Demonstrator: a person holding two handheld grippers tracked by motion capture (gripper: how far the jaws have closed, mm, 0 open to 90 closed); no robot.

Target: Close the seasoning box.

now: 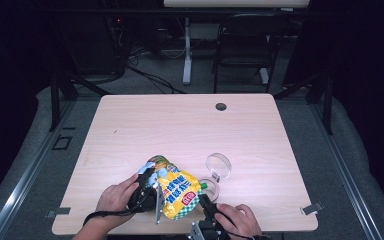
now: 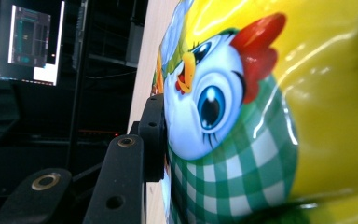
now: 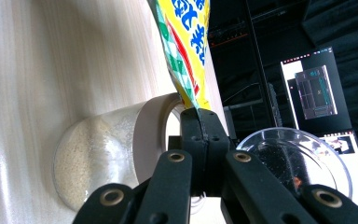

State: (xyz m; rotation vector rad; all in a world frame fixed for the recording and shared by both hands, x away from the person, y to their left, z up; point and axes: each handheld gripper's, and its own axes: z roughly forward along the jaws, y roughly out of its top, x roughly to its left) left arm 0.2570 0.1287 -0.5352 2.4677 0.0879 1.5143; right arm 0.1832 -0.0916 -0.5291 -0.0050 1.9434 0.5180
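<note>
Just beyond the right jaws a jar of grain (image 3: 98, 154) and a clear lid (image 3: 298, 158) block the way; the counter (image 1: 180, 125) farther ahead lies open.

You are working in a lab-like recording room, not a home: the pale wooden table (image 1: 180, 130) with a cable hole (image 1: 221, 106) stands alone on grey carpet (image 1: 40, 155), ringed by dark curtains and black metal framing (image 1: 55, 100). Behind it you can see loose cables (image 1: 145, 75) trailing across the floor, a black chair (image 1: 245, 45) and the white leg of another desk (image 1: 187, 50). From your gripper views, a lit monitor (image 2: 30, 44) glows in the darkness off to the side.
</note>
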